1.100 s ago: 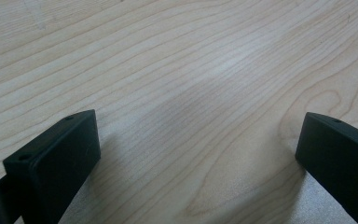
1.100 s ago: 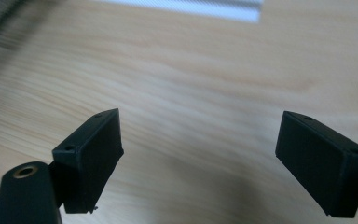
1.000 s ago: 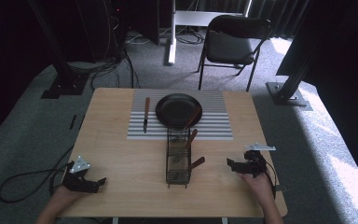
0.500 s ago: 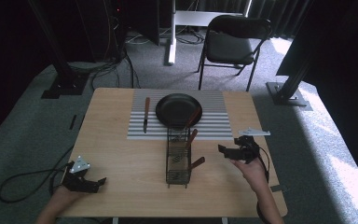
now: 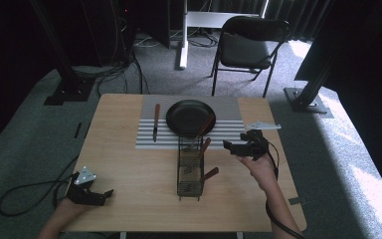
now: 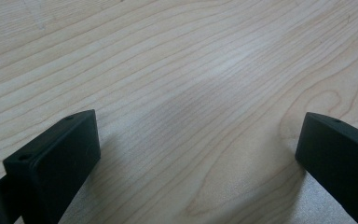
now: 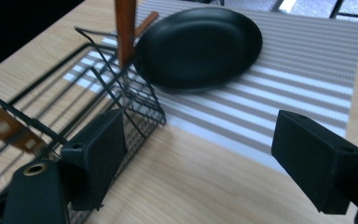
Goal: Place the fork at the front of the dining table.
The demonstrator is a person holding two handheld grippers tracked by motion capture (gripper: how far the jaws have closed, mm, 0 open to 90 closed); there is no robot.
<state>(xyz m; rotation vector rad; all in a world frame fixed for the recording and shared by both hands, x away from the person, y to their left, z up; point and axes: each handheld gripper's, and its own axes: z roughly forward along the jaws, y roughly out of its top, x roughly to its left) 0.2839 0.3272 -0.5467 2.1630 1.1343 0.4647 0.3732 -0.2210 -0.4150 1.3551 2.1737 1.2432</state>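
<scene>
table [image 5: 129, 174]: light wood; grey carpet around it, black folding chair [image 5: 246, 47] behind the far edge
placemat [image 5: 229, 112]: grey-and-white striped, lying at the far middle of the table
pan [image 5: 190, 117]: black, round, shallow, on the placemat
knife [image 5: 155, 122]: brown handle, flat on the left part of the placemat, apart from the pan
rack [image 5: 189, 167]: black wire cutlery basket, long axis running away from the person, far end on the placemat's near edge, just in front of the pan
utensils [image 5: 205, 148]: wooden-handled pieces stand tilted in the rack; can't tell the types
left gripper [image 5: 104, 193]: near-left corner of the table, low over bare wood, jaws spread wide, nothing between them
right gripper [image 5: 228, 145]: just right of the rack's far end, pointing left at it, jaws spread wide, empty; left jaw close beside the rack's wire wall, can't tell if touching
</scene>
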